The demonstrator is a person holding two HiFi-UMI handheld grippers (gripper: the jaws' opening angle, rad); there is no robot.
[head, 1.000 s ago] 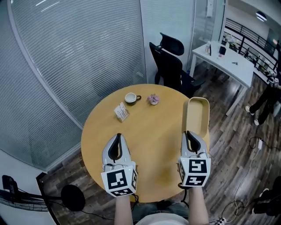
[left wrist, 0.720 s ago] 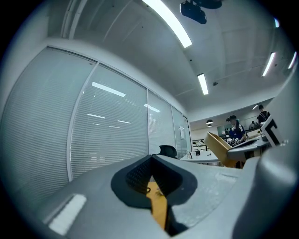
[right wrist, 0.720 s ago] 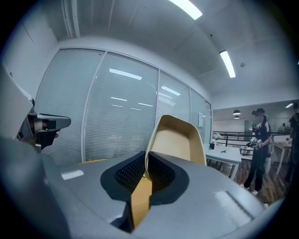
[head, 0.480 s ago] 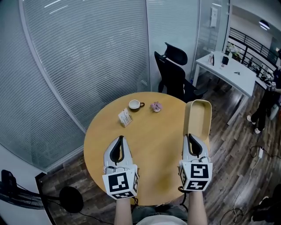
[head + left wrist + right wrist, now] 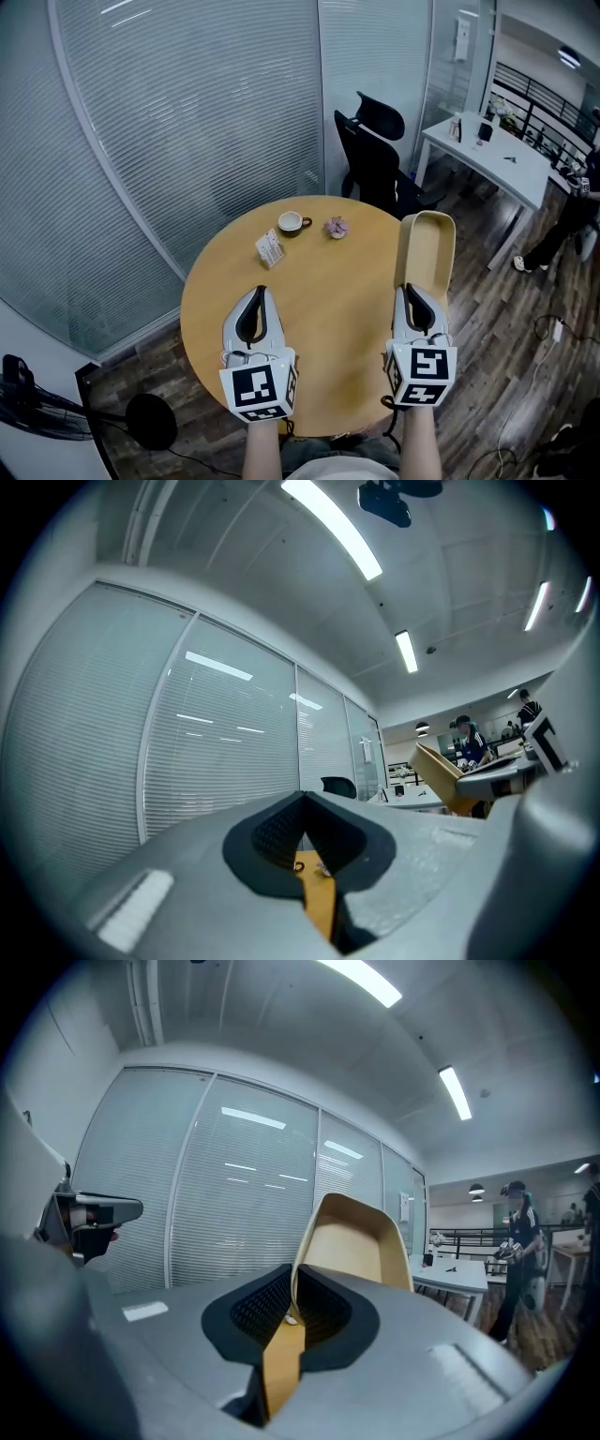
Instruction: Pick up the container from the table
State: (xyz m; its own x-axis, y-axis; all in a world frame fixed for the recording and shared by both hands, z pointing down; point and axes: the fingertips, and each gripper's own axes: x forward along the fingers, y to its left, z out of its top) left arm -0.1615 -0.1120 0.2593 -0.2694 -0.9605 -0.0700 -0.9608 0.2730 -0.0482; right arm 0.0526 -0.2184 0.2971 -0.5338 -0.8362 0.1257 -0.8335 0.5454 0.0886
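Observation:
The container (image 5: pixel 427 247) is a long tan tray with rounded ends. My right gripper (image 5: pixel 414 292) is shut on its near rim and holds it raised above the round wooden table (image 5: pixel 319 309), at the table's right edge. In the right gripper view the tray (image 5: pixel 352 1241) rises tilted from between the black pads (image 5: pixel 261 1309). My left gripper (image 5: pixel 255 298) hovers over the table's left front, shut with nothing between its jaws. In the left gripper view the pads (image 5: pixel 281 832) meet, and the tray (image 5: pixel 442 778) shows at the right.
At the table's far side sit a white cup (image 5: pixel 292 222), a small pinkish plant (image 5: pixel 337 227) and a card stand (image 5: pixel 270 248). A black office chair (image 5: pixel 380 155) stands behind the table. A white desk (image 5: pixel 487 150) and a person (image 5: pixel 562 220) are at the right.
The view has shifted slightly, and the tray stays held up in my right gripper. Both grippers keep their places. The person at the right has walked a little.

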